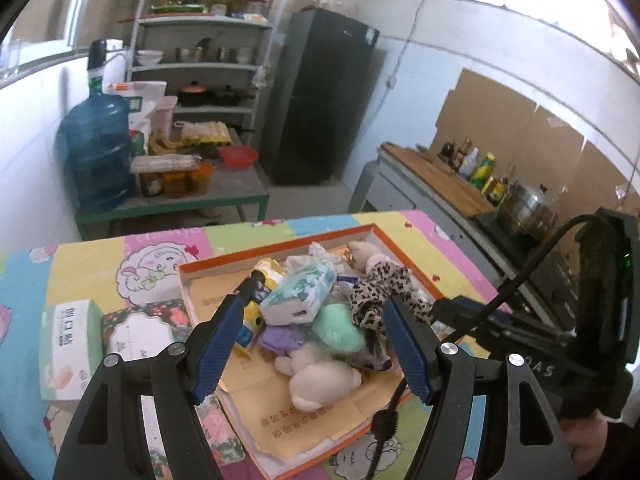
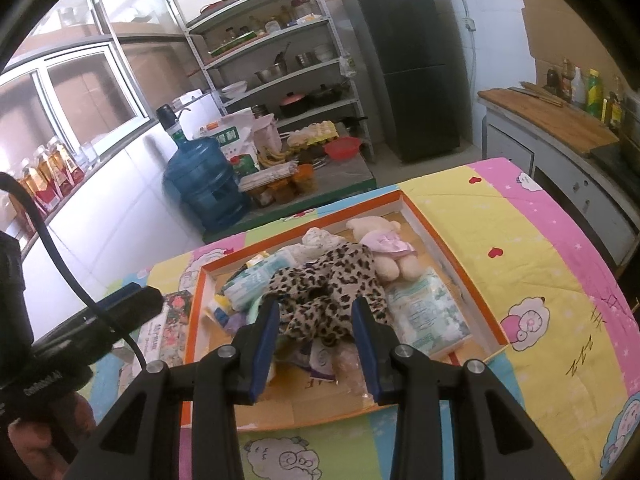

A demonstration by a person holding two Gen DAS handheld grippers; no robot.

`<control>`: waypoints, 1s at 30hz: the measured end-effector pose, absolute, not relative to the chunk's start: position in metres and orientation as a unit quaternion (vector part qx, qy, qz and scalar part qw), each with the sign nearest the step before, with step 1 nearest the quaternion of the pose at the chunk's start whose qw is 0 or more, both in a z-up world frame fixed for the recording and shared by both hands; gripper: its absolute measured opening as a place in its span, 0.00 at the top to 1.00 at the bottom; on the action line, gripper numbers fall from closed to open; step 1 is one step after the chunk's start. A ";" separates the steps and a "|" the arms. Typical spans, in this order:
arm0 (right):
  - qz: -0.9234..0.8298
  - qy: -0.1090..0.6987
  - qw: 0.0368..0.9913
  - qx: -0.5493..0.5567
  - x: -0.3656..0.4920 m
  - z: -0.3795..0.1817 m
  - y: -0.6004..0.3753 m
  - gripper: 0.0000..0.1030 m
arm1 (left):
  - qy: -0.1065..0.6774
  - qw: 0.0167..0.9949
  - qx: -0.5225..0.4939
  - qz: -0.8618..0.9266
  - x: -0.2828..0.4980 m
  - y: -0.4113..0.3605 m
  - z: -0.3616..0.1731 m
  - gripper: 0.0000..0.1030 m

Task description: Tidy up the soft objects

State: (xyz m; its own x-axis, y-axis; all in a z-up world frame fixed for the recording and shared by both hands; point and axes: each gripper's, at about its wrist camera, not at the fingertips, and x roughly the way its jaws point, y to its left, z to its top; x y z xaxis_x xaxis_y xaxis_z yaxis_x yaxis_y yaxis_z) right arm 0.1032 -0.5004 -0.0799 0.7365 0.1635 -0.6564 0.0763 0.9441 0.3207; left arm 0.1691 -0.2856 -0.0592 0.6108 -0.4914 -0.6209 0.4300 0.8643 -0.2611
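Observation:
An orange-rimmed cardboard box (image 1: 280,246) lies on the cartoon-print cloth and holds a heap of soft things. Among them are a white plush bear (image 1: 320,376), a tissue pack (image 1: 304,288), a green soft lump (image 1: 340,324) and a purple one (image 1: 280,338). My left gripper (image 1: 323,289) hangs wide open above the heap with nothing between its pads. My right gripper (image 2: 317,303) is shut on a leopard-print cloth (image 2: 320,280), whose bunched end is raised off the pile. A teddy in a pink dress (image 2: 384,248) and a second tissue pack (image 2: 428,308) lie behind it in the box (image 2: 460,264).
A white carton (image 1: 72,344) and a floral box (image 1: 140,328) lie left of the orange box. Past the table's far edge stand a blue water jug (image 1: 96,148), a low green table, a shelf rack and a black fridge (image 1: 320,96). A counter with bottles runs along the right.

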 end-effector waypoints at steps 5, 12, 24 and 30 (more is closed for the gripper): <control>0.024 0.359 0.921 0.149 0.098 -0.074 -0.490 0.64 | 0.337 0.909 -0.039 -0.243 0.155 -0.277 -0.048 0.28; 0.009 0.349 0.929 0.126 0.075 -0.062 -0.464 0.64 | 0.300 0.923 -0.019 -0.239 0.129 -0.259 -0.033 0.28; -0.046 0.344 0.929 0.129 0.018 -0.052 -0.425 0.64 | 0.305 0.919 -0.029 -0.247 0.073 -0.201 -0.015 0.28; -0.067 0.333 0.933 0.123 -0.015 -0.039 -0.408 0.64 | 0.298 0.922 -0.015 -0.247 0.043 -0.185 -0.010 0.28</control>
